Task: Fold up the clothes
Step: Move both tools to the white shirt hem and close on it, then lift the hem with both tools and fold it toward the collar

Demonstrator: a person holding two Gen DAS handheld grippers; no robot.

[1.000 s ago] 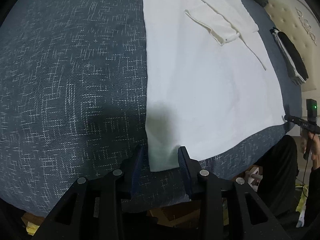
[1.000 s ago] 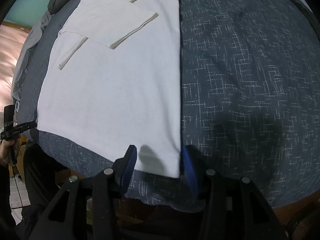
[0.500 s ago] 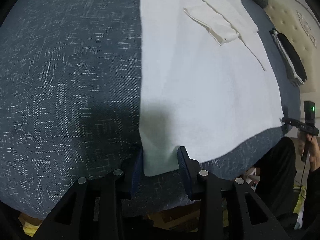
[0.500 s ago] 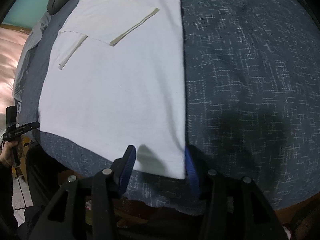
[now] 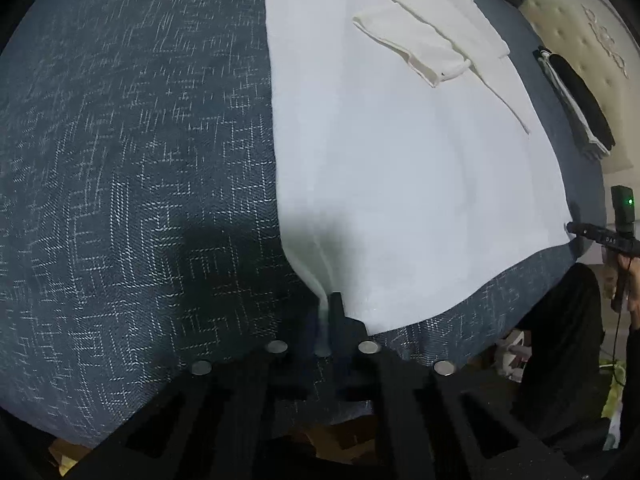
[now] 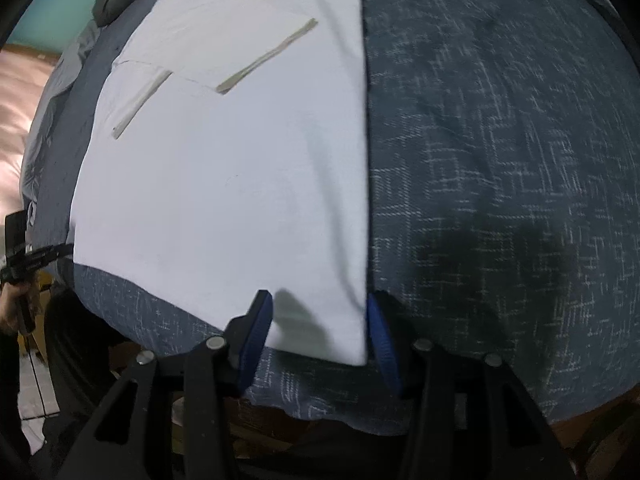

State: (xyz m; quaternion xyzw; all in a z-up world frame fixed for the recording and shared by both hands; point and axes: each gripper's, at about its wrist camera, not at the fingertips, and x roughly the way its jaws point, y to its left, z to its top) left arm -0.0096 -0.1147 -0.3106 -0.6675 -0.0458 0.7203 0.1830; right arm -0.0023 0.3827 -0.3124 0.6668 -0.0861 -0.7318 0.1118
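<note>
**Left jaws pinch the shirt corner; right jaws stand open at the other corner**

The bed [image 5: 132, 184], under a dark blue cover with a white woven pattern, fills most of both wrist views. The white shirt [image 5: 400, 184] lies flat on it, taking the centre and right of the left view and the centre-left of the right view [image 6: 224, 184], its sleeves folded in over the body towards the top of each frame. Its hem runs along the bed's near edge.

At the far right of the left view, folded dark clothes [image 5: 576, 100] lie by a pale tufted headboard [image 5: 580, 20]. A grey pillow [image 6: 116, 4] sits in the upper left of the right view.

The left gripper [image 5: 326, 312], bottom centre of its frame, has its jaws closed on the shirt's near corner, and the cloth rises in a ridge from the pinch. The right gripper [image 6: 320, 336], bottom centre of its frame, has its blue-padded jaws open, one on each side of the shirt's other near corner, which lies flat between them.
</note>
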